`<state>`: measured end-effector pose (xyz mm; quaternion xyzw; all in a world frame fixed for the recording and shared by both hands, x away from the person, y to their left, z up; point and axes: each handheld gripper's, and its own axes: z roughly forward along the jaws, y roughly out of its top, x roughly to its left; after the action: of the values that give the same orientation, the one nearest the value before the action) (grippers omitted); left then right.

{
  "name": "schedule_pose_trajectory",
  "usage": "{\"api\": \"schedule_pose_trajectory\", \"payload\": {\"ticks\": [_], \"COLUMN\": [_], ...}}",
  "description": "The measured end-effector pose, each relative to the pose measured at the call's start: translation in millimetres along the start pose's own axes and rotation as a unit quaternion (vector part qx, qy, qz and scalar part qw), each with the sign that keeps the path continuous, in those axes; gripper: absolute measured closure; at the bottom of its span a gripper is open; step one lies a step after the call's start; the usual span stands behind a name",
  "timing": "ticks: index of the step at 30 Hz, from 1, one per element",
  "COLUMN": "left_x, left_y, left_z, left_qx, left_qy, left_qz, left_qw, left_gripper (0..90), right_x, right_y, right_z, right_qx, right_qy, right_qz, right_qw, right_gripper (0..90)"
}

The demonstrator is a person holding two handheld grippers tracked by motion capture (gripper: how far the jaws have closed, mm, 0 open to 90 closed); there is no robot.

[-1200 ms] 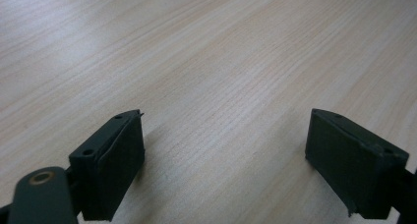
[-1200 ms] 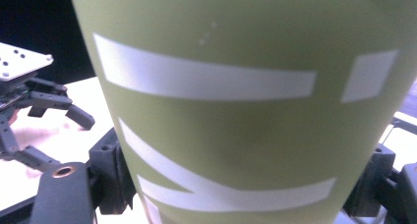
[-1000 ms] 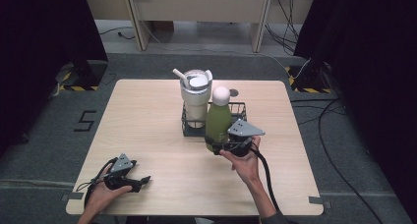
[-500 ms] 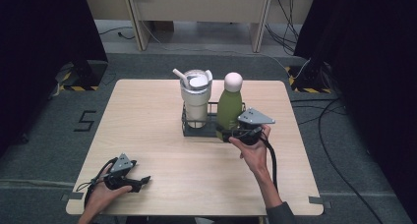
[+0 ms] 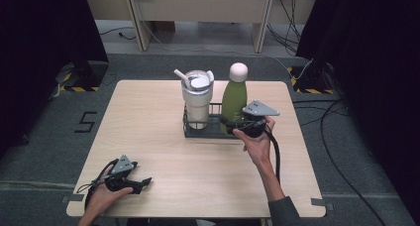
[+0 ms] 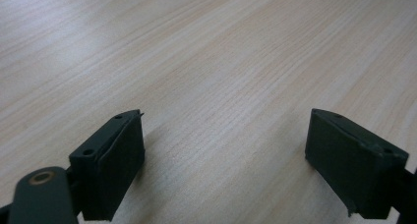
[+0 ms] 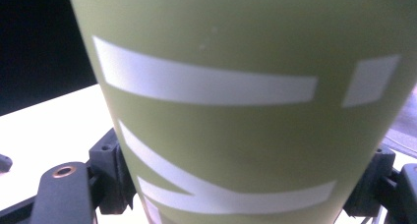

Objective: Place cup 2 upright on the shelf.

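Note:
A green bottle with a pale round cap stands upright at the right compartment of a black wire rack. My right gripper is shut on its lower body, and the green wall with white stripes sits between both jaws. The hand and gripper hide the bottle's base, so I cannot tell if it rests in the rack. A white tumbler with a lid and straw occupies the left compartment. My left gripper lies near the table's front left corner, open, with bare wood between its jaws.
The rack stands at the middle back of the light wooden table. Cables trail from both grippers toward the front edge. Dark floor with cables surrounds the table.
The right gripper has carried the green bottle up and to the right, from a tilt in front of the rack to upright at the rack's right compartment. The left gripper has stayed put.

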<state>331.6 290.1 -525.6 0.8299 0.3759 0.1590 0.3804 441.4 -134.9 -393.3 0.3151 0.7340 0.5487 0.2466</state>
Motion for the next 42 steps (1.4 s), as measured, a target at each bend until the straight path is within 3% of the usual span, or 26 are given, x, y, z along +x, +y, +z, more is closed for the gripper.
{"api": "schedule_pose_trajectory", "payload": {"ticks": [22,30,42], "left_x": [-0.7,-0.6,-0.7], "left_y": [-0.2,-0.2,-0.3], "left_z": [0.2,0.2,-0.3], "left_qx": [-0.003,-0.003,-0.001], "left_qy": [0.0,0.001,-0.003], "left_qz": [0.0,0.001,0.004], "left_qw": [1.0,1.0,1.0], "left_gripper": [14.4,14.4,14.6], "right_x": [-25.1,-37.0,-42.7], "right_y": [15.5,11.9,4.1], "right_z": [25.7,42.0,56.5], "right_qx": [0.006,0.008,0.02], "right_qy": [-0.029,-0.028,-0.039], "right_qz": [0.017,0.043,0.037], "right_qw": [0.9994,0.9986,0.9983], "right_gripper": [20.9,20.9,20.9]}}
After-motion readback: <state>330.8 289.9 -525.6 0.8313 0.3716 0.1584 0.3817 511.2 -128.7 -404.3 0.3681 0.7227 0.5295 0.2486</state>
